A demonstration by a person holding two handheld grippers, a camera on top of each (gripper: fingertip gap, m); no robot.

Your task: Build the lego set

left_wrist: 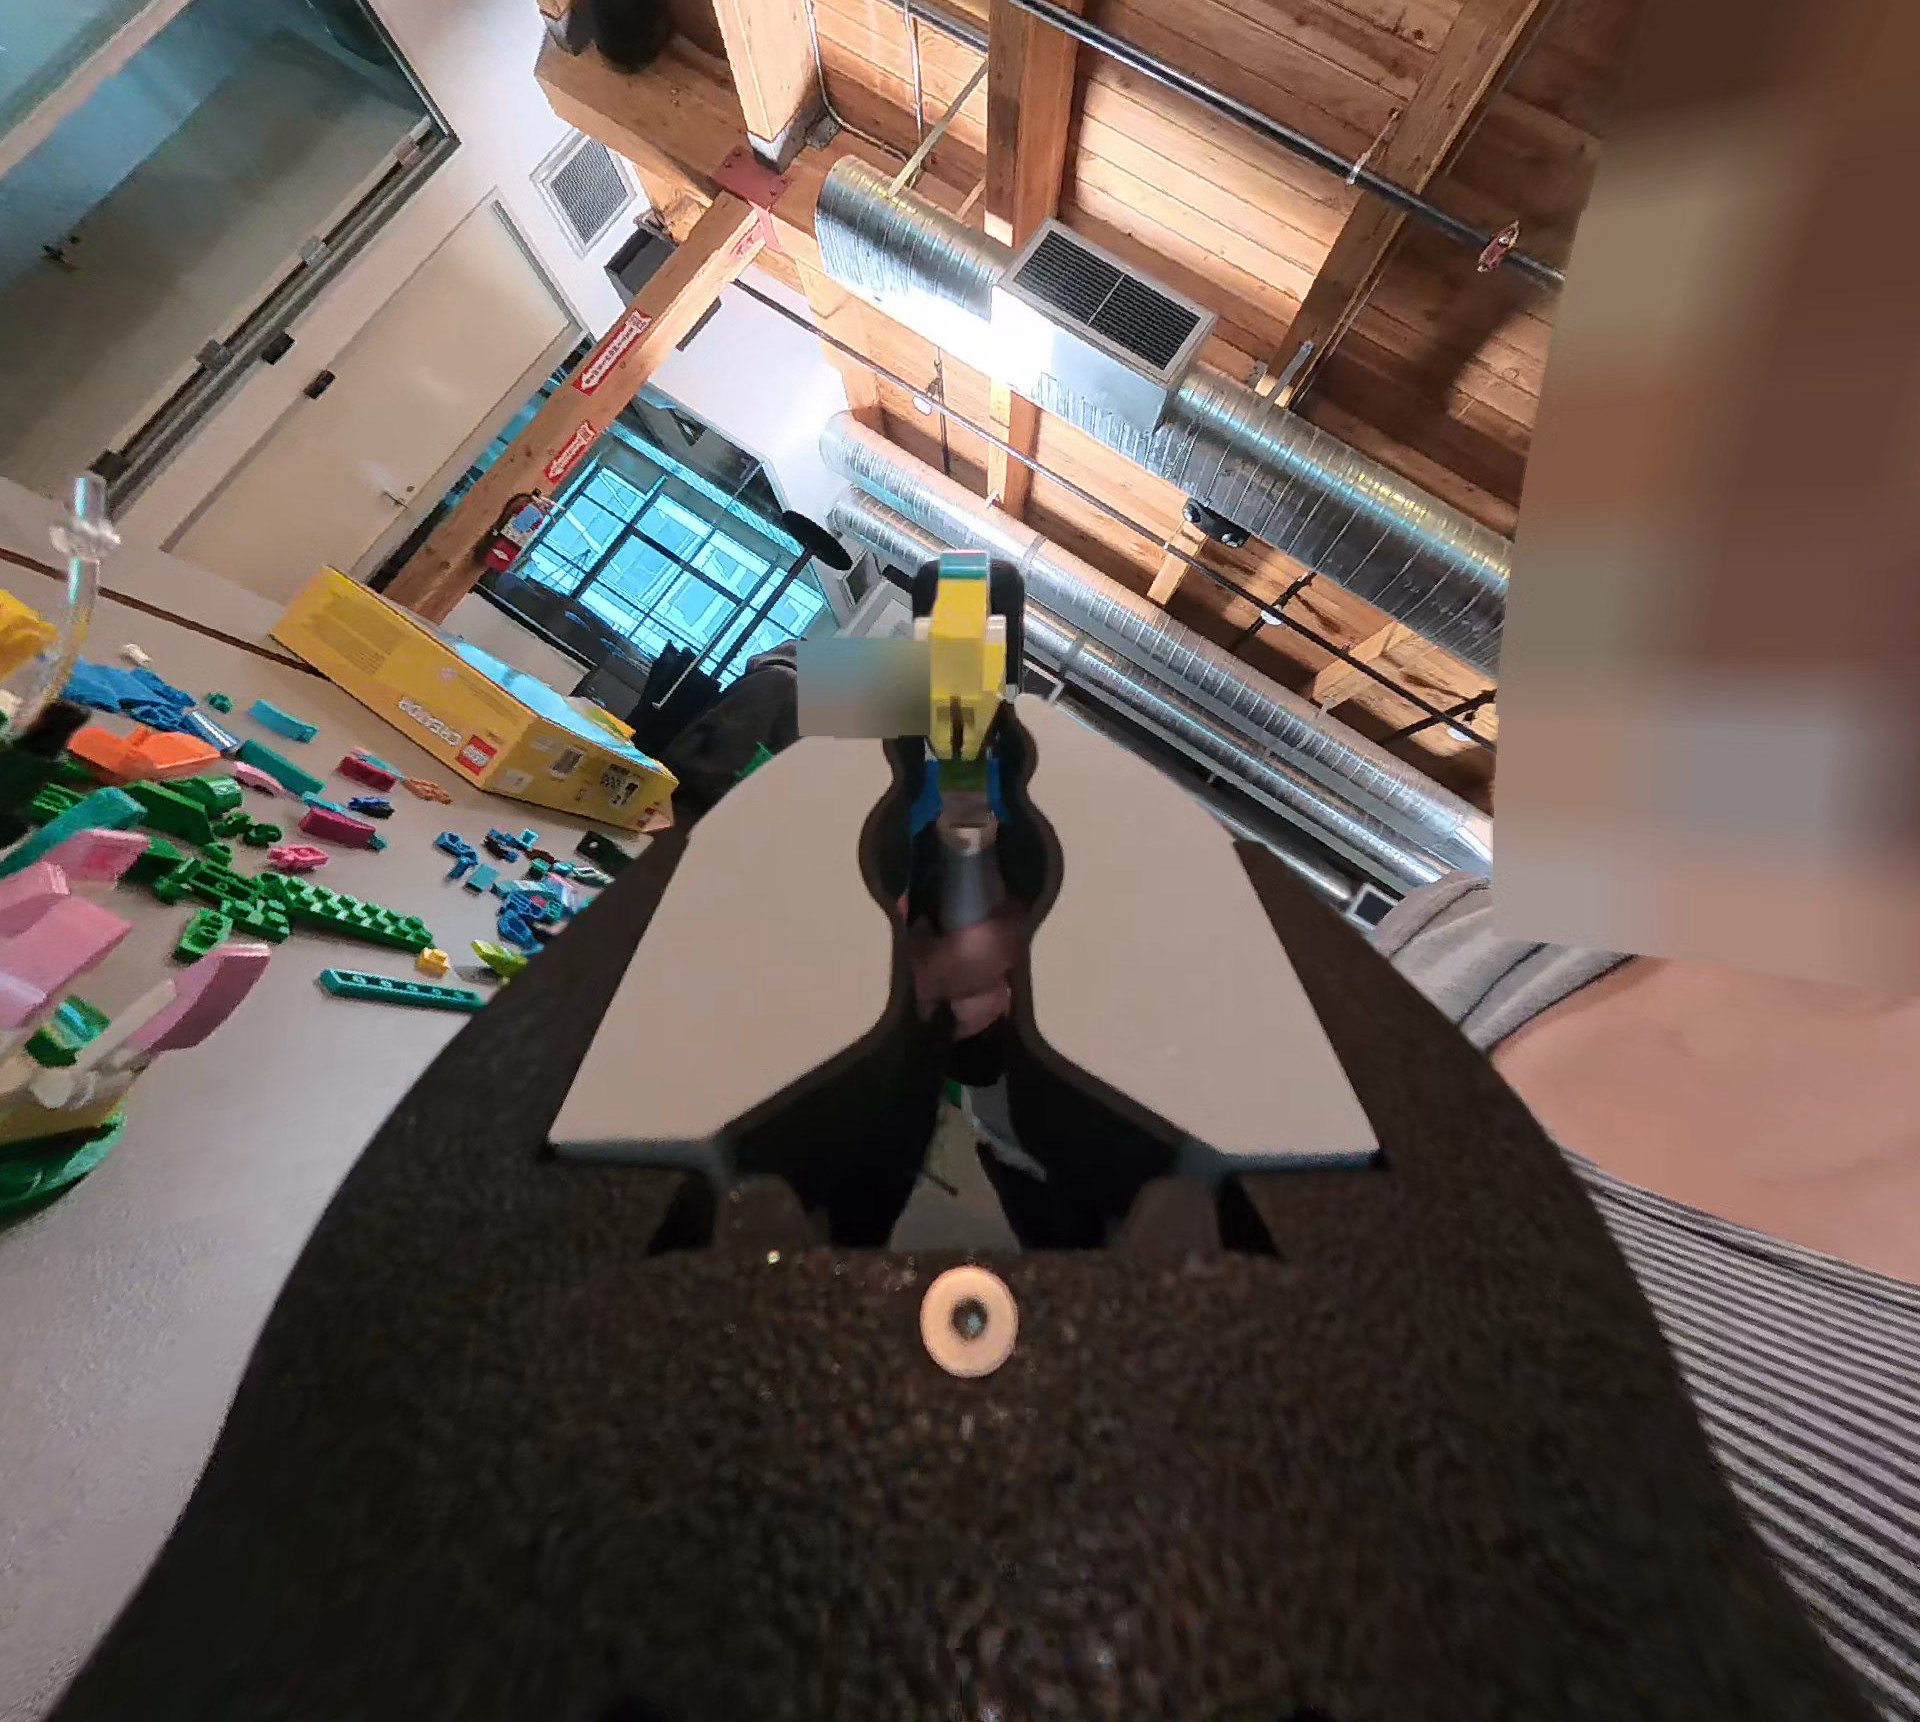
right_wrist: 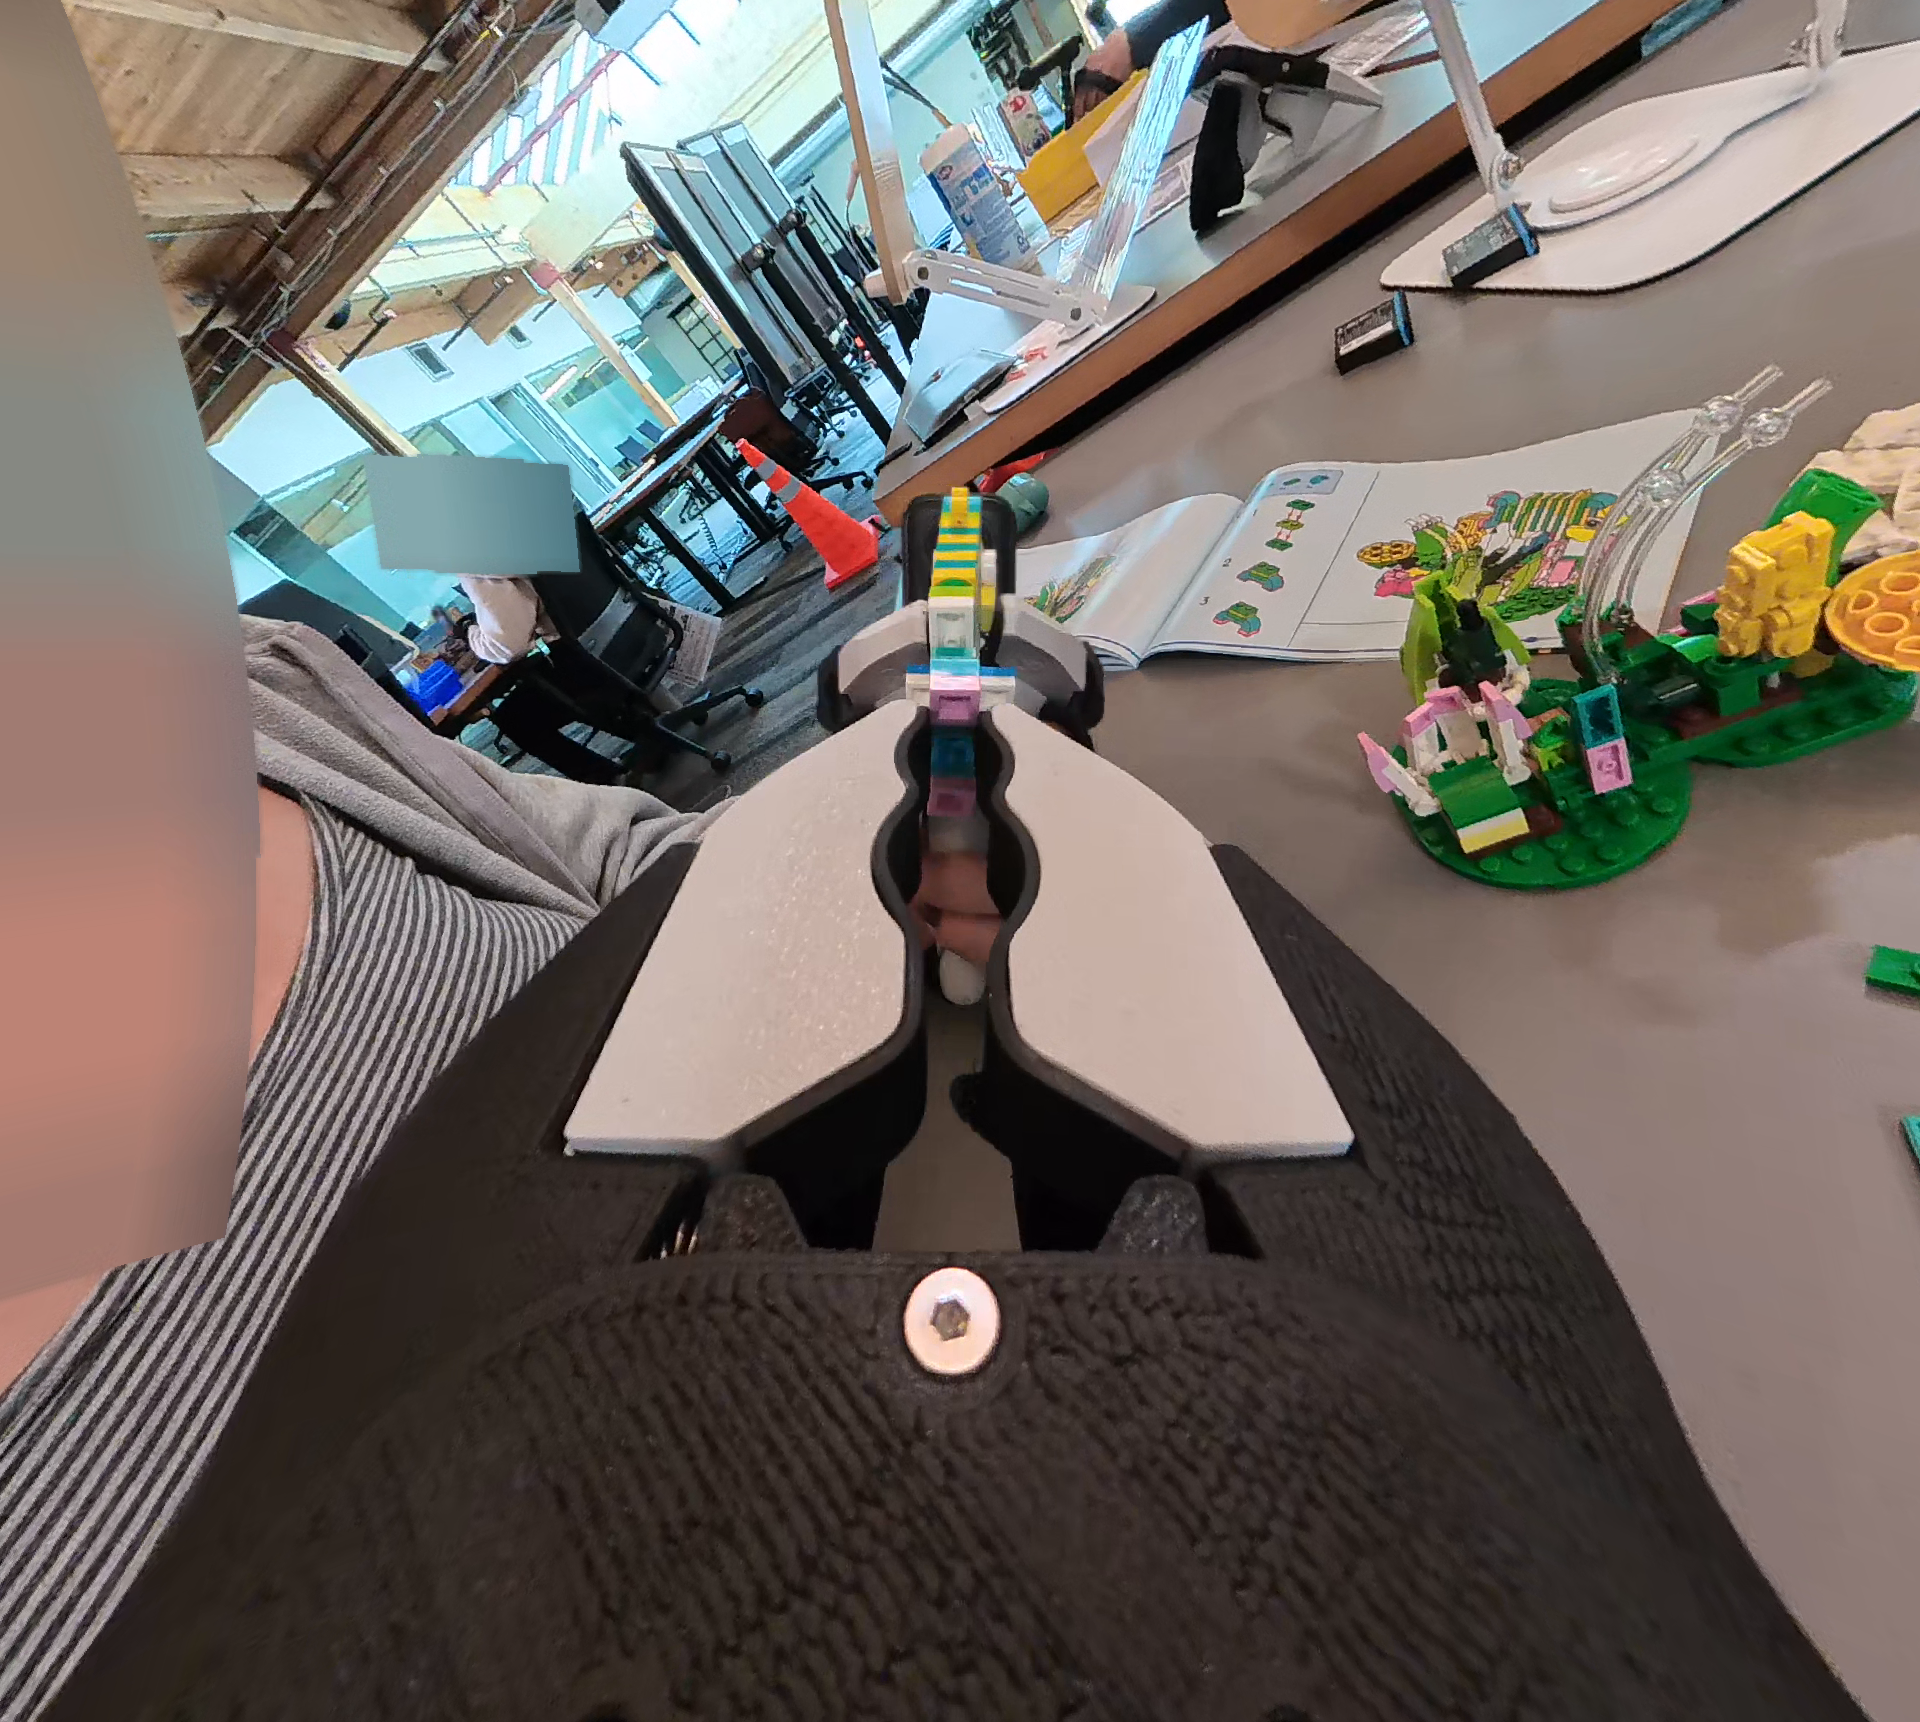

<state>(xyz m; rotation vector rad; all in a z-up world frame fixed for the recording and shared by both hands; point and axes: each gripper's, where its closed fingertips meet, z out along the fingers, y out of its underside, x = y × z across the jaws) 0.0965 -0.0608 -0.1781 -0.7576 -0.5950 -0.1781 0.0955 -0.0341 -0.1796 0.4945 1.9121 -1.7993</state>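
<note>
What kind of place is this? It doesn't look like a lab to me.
Probably an open-plan office or shared workspace in a converted industrial building. Exposed wooden ceiling beams and metal air ducts run overhead, and rows of desks with office chairs stand beyond the grey table.

an open-plan office in a converted loft or warehouse. overhead run bare timber beams (left_wrist: 1029, 10), a plank ceiling and shiny metal air ducts (left_wrist: 1299, 467), with glass-walled rooms (left_wrist: 177, 62) to one side. long rows of desks (right_wrist: 1299, 238) carry monitors on arms (right_wrist: 852, 72), rolling office chairs (right_wrist: 623, 685) stand beside them, and an orange traffic cone (right_wrist: 821, 519) sits on the floor near big windows.
</note>
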